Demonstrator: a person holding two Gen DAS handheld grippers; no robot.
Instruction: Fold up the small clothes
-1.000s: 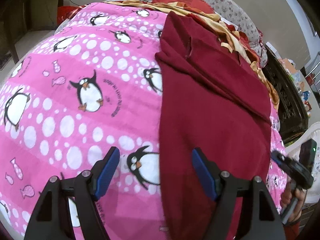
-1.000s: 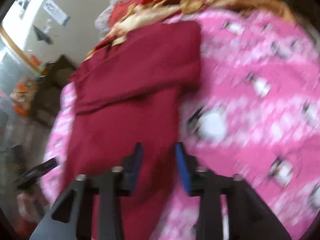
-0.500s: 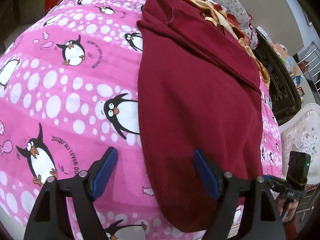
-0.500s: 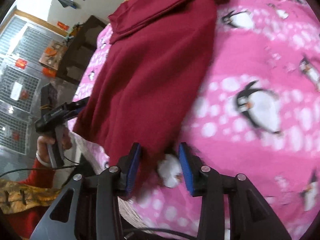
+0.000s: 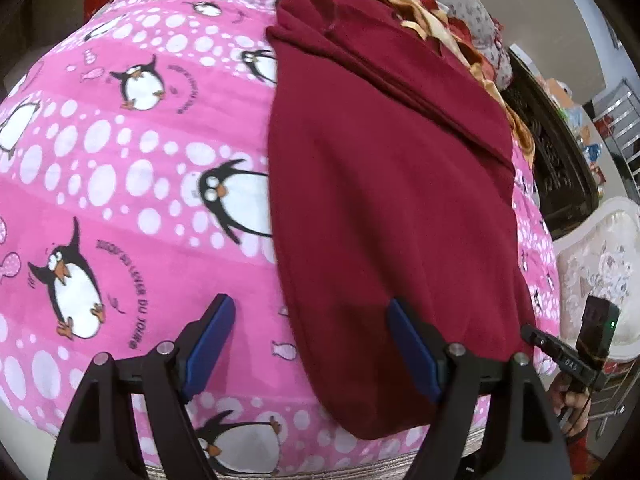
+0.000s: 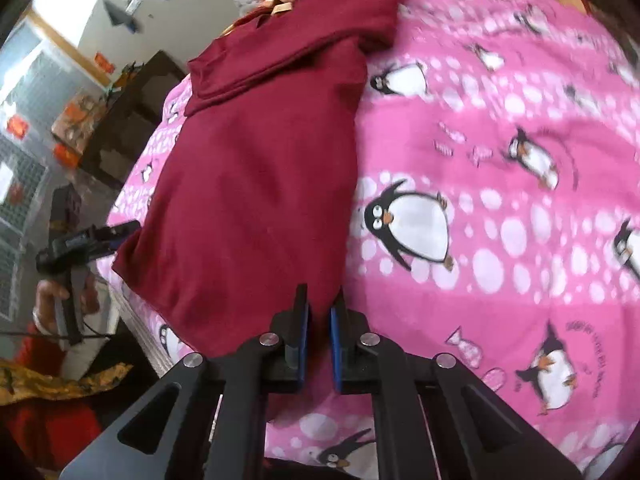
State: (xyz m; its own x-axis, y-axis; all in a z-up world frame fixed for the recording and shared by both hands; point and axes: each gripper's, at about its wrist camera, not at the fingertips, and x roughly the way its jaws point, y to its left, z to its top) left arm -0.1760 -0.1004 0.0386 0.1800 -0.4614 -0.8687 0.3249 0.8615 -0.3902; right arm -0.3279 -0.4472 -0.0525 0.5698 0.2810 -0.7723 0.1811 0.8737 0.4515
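Note:
A maroon garment [image 5: 380, 200] [image 6: 260, 180] lies flat on a pink penguin blanket [image 5: 120, 160] [image 6: 500, 200], its far end folded over. In the left wrist view my left gripper [image 5: 312, 344] is open and straddles the garment's left edge near the hem. One blue pad is over the fabric and the other is over the blanket. In the right wrist view my right gripper [image 6: 318, 320] has its jaws closing tight, with the near hem pinched between the pads. Each view shows the other hand-held gripper at the garment's far corner, with a hand [image 5: 568, 400] [image 6: 52, 296] on its grip.
The bed's near edge runs just below both grippers. A dark carved cabinet [image 5: 560, 160] [image 6: 132, 120] stands beside the bed, and a white patterned chair [image 5: 600, 260] is close to it. Red and gold cloths [image 5: 440, 12] are piled at the far end.
The right jaws went from partly open to pinched on the hem. Both grippers slid back along the garment toward its near hem. The left stayed open.

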